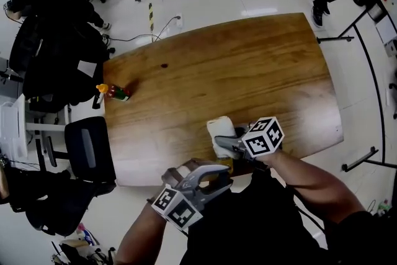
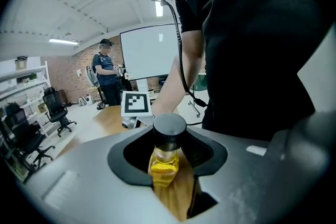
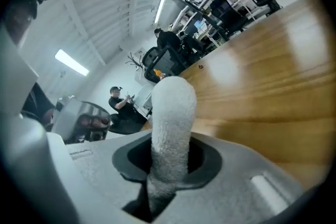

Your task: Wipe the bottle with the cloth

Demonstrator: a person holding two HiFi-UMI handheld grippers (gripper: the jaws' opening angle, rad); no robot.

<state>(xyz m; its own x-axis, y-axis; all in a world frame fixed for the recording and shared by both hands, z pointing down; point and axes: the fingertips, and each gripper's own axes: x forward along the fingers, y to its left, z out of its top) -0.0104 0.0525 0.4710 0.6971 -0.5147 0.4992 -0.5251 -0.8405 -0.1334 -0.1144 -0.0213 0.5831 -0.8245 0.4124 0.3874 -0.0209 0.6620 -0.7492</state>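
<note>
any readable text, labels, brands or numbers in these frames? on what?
No readable text in any view.
Marker cubes: black-and-white square codes only, no lettering.
Orange-capped bottle, far left: label too small to read.
Held bottle of yellow liquid: no label showing.
White cloth: no print.

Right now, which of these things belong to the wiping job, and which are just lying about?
In the job: yellow-filled clear bottle with black cap; white fluffy cloth.
Lying about: small red bottle with orange cap; black office chair.
</note>
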